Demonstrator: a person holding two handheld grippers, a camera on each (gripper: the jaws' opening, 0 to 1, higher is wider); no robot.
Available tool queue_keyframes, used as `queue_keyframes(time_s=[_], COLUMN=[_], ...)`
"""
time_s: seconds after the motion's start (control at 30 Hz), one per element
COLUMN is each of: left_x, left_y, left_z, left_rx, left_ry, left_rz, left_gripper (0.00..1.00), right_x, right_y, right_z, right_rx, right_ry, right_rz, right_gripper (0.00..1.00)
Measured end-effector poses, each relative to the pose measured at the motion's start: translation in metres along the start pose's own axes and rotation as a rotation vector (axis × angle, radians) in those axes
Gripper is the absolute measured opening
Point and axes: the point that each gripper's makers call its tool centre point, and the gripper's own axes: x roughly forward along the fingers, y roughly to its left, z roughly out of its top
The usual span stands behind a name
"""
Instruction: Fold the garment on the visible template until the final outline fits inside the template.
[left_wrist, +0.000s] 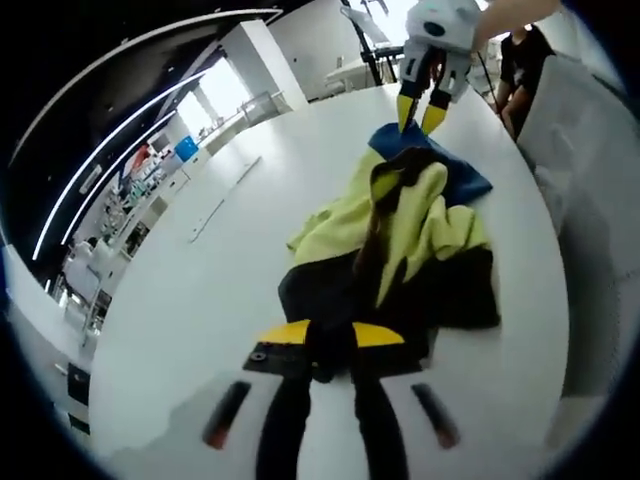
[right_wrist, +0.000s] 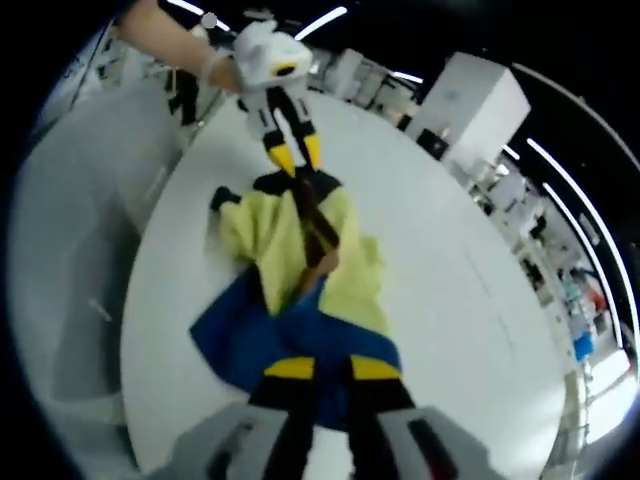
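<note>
A garment in yellow-green, blue and black lies bunched on the white table. My left gripper rises at the bottom of the left gripper view, jaws shut on the garment's black end. At the far end, my right gripper pinches the blue part. In the right gripper view, my right gripper is shut on the blue fabric. Opposite it, my left gripper holds the black edge. A brown strip runs between the two grippers.
A person stands past the table's far edge, and a gloved hand holds the left gripper. Grey cloth borders the table on the right. Faint lines mark the tabletop to the left. White pillars stand behind.
</note>
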Motion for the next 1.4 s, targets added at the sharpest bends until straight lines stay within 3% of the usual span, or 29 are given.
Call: queue_keyframes(time_s=[0.13,0.37,0.57,0.7,0.83,1.0,1.17,1.23,1.4], left_x=[0.0,-0.001,-0.011,-0.023,-0.042,-0.065,-0.09,-0.101,-0.127], left_y=[0.0,0.0,0.007,0.023,0.04,0.057,0.068,0.072,0.077], left_z=[-0.002,-0.002,0.007,0.01,0.023,0.042,0.072,0.076,0.095], left_rx=[-0.035,-0.067,-0.21,-0.296,-0.367,-0.413,-0.476,-0.422,-0.441], left_ry=[-0.001,0.008,-0.024,-0.062,-0.121,-0.188,-0.281,-0.298,-0.356], left_rz=[-0.002,-0.001,0.006,0.03,0.057,0.088,0.109,0.133,0.147], left_gripper=[0.0,0.0,0.0,0.0,0.0,0.0,0.0,0.0,0.0], right_x=[-0.003,-0.007,-0.017,-0.027,-0.044,-0.073,-0.099,-0.11,-0.132], right_y=[-0.003,-0.012,-0.024,-0.037,-0.05,-0.068,-0.074,-0.071,-0.069], right_z=[0.001,0.001,0.007,0.014,0.027,0.05,0.071,0.082,0.105], right_rx=[0.051,0.138,0.268,0.397,0.522,0.613,0.646,0.639,0.606], right_ry=[-0.017,-0.052,-0.101,-0.157,-0.231,-0.343,-0.413,-0.432,-0.473], right_rz=[-0.01,-0.039,-0.072,-0.091,-0.105,-0.12,-0.119,-0.115,-0.124], right_gripper=[0.0,0.0,0.0,0.0,0.0,0.0,0.0,0.0,0.0])
